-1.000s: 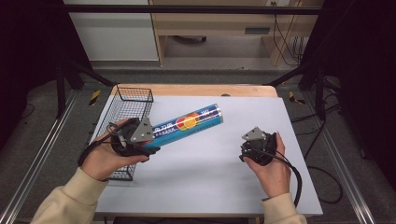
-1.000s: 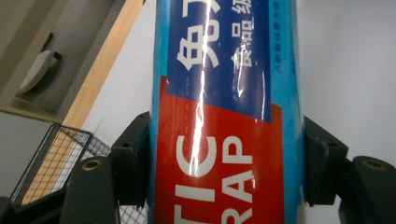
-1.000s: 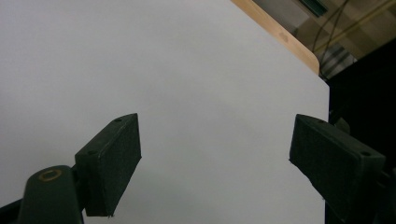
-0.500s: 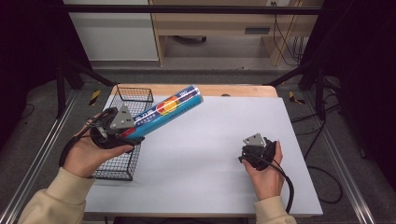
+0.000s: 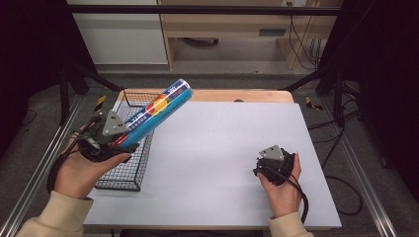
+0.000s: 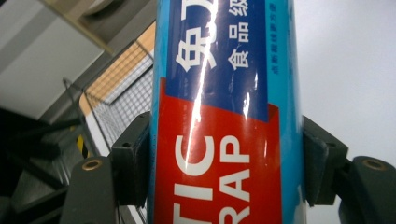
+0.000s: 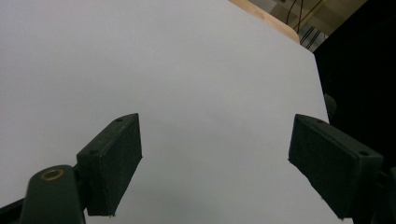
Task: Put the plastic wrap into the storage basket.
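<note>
Presently catalogued: one long blue tube [image 5: 155, 109] of plastic wrap, cylindrical, glossy, printed with a red panel carrying white lettering and a darker blue band of white characters. It was clamped near its lower end between the two black jaws of the left gripper [image 6: 224, 172], the pads pressed flat against either side of the red panel as seen in the left gripper view. In the high view the tube slanted upward and away from the left gripper [image 5: 111, 138], its far end raised over the back corner of the wire basket [image 5: 123, 175] and its held end low above the basket's near half. Item two: the wire basket, black mesh, rectangular, open-topped, standing on the left edge of the table [image 5: 222, 148], its front corner just beside the left hand [image 5: 79, 170]. Item three: the table, pale grey top with a wooden strip along its far edge. Item four: the right gripper [image 5: 269, 165], held in the right hand [image 5: 281, 190] low over the right part of the table, well apart from the tube and basket, a grey three-cornered plate on top and a black cable trailing toward the near edge. Its jaws stood apart with nothing between them, bare tabletop [image 7: 187, 84] visible through the gap in the right gripper view.
</note>
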`<action>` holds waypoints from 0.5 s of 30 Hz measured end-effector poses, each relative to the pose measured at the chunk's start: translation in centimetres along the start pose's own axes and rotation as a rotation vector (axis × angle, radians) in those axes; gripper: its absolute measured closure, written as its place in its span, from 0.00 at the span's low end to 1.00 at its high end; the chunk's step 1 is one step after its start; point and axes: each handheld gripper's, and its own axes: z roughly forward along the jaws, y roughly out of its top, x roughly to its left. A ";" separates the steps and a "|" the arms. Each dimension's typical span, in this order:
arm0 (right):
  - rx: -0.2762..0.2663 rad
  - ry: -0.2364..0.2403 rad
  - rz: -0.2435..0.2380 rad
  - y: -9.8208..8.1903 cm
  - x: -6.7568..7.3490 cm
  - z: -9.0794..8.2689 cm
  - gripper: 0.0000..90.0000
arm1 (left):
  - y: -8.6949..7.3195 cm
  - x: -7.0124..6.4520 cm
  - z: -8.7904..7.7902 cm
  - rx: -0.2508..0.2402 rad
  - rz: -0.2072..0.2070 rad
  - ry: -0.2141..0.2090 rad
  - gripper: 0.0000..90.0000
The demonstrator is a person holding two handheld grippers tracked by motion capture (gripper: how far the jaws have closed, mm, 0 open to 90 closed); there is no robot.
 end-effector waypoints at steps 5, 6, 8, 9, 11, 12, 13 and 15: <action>0.002 0.016 -0.005 0.0 0.1 0.1 0.19 | -0.6 -0.4 0.2 0.055 -0.095 0.031 0.36; -0.001 0.019 -0.006 -0.1 0.2 0.2 0.19 | -0.7 -0.4 0.3 0.069 -0.096 0.042 0.36; 0.000 0.022 -0.011 0.0 0.2 0.2 0.20 | -0.9 -0.4 0.7 0.092 -0.111 0.053 0.36; -0.002 0.020 -0.004 0.0 0.2 0.1 0.20 | -1.0 -0.3 0.8 0.099 -0.117 0.050 0.36; -0.003 0.019 -0.010 0.0 0.1 0.1 0.20 | -1.2 -0.3 1.0 0.103 -0.127 0.053 0.36; 0.005 0.023 0.006 -0.1 0.1 0.1 0.20 | -1.5 -0.3 1.1 0.121 -0.132 0.062 0.36; 0.007 0.025 0.005 -0.1 0.1 0.1 0.20 | -1.7 -0.3 1.2 0.128 -0.136 0.066 0.36; 0.010 0.026 0.004 -0.1 0.1 0.1 0.20 | -2.1 -0.3 1.2 0.138 -0.143 0.073 0.36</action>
